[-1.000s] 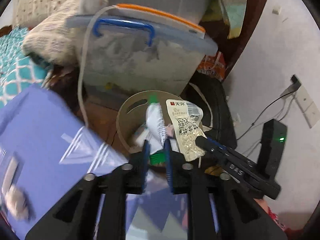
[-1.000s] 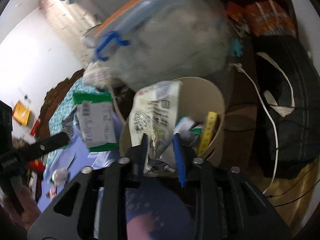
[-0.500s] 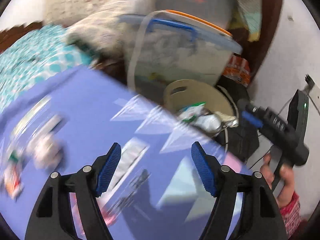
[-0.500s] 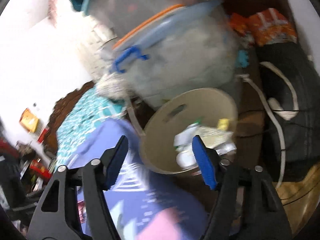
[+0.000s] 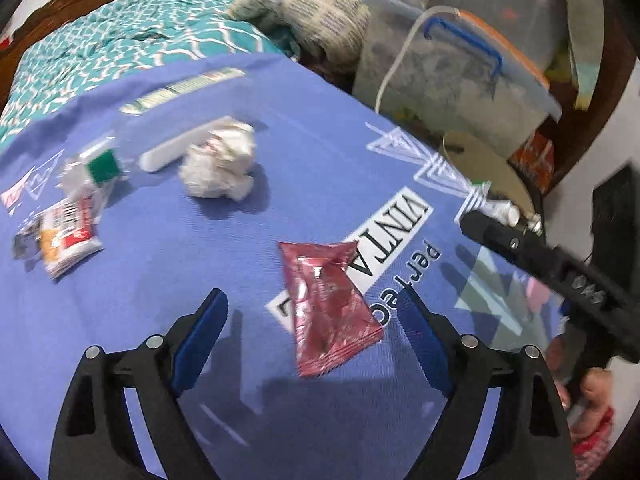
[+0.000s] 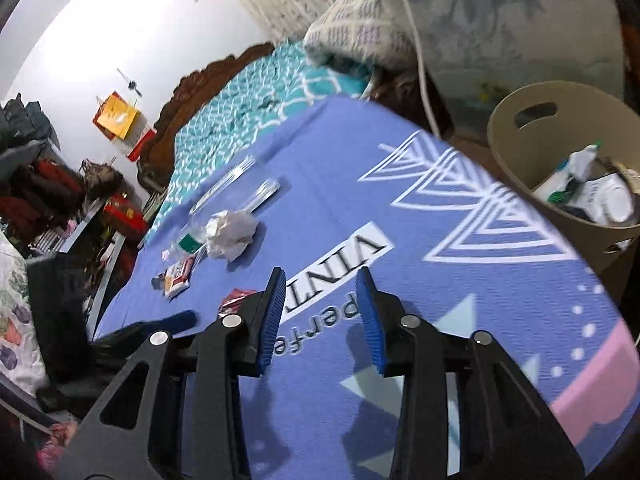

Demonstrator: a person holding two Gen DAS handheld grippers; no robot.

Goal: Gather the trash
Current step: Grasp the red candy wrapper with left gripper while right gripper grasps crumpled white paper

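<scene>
Both hand-held grippers, left and right, have dropped their wrappers into the bin and hang spread, empty; red wrapper at 12 o'clock comes next, I reckon.

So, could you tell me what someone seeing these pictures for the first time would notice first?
Probably the red wrapper, lying flat on the purple mat right between the open left gripper fingers. Further back on the mat sits a crumpled white paper ball among smaller wrappers. Past the mat's edge in the right wrist view, the beige bin already holds trash, and the right gripper is open and empty.
</scene>
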